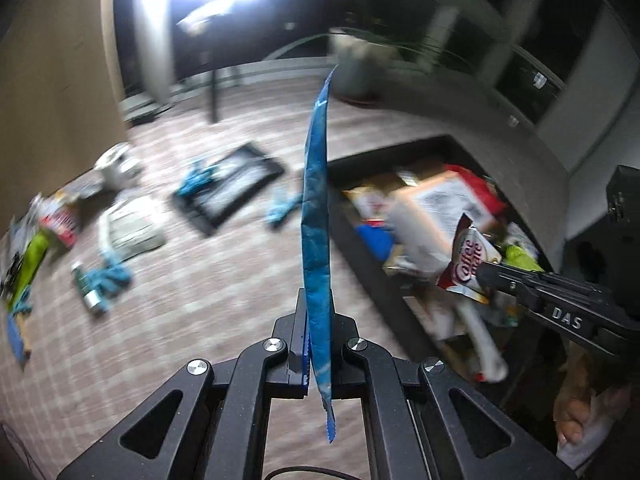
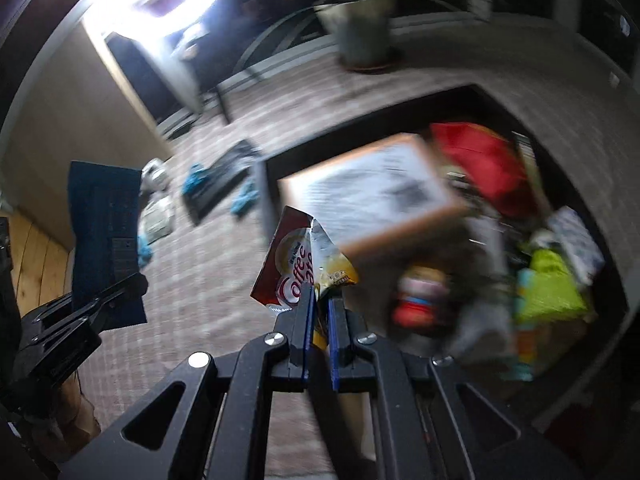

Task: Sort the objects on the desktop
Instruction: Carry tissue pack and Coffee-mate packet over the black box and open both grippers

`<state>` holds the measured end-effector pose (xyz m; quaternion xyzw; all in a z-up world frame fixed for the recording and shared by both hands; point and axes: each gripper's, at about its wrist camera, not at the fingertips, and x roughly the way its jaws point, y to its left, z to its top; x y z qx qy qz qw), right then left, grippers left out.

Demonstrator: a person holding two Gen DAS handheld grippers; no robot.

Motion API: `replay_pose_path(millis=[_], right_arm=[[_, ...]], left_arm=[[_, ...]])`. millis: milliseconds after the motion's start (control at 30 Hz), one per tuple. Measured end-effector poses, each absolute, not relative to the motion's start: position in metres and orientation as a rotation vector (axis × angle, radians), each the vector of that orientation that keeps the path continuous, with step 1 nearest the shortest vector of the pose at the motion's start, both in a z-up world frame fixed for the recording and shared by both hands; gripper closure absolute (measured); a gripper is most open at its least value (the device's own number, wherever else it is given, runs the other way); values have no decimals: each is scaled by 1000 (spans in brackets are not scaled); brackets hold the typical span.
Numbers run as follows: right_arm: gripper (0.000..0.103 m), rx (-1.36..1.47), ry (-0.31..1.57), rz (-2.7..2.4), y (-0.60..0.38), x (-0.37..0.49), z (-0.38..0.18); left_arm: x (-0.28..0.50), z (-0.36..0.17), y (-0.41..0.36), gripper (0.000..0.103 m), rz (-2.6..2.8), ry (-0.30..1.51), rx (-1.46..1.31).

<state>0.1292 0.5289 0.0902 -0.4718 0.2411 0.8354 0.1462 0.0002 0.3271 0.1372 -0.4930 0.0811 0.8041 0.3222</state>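
Blue sachet (image 1: 316, 216): crinkly glossy foil/plastic. Coffee-mate packet (image 2: 294, 268): shiny film. Left gripper (image 1: 318, 344): matt black plastic w/ bright metal screws. Tablecloth (image 1: 224, 280) beneath: woven cloth.

"Coffee mate" on the red-and-white sachet (image 2: 294, 270); "DAS" on the right gripper (image 1: 490, 278).

blue packet (image 1: 316, 216): flat, edge-on, upright, pinched at its lower end | Coffee-mate sachet (image 2: 294, 268): red-white, crumpled, held above black bin (image 2: 400, 108) of packets
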Motion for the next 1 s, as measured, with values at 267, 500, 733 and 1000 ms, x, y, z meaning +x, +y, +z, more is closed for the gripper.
replay_pose_path(millis=[267,500,733,1000], right_arm=[[96,-1295,761,2281,581,186,83],[96,-1269,787,2230,603,210,79],[88,-1243,823,2199,617,224,78],[62,-1221,865,2192,621,223,81]], left_arm=[[41,147,414,100,1962,314,-1208],[71,146,470,100,1856,389,-1172],[87,144,498,77,1828,464,-1164],[80,146,487,50,1860,450,-1174]])
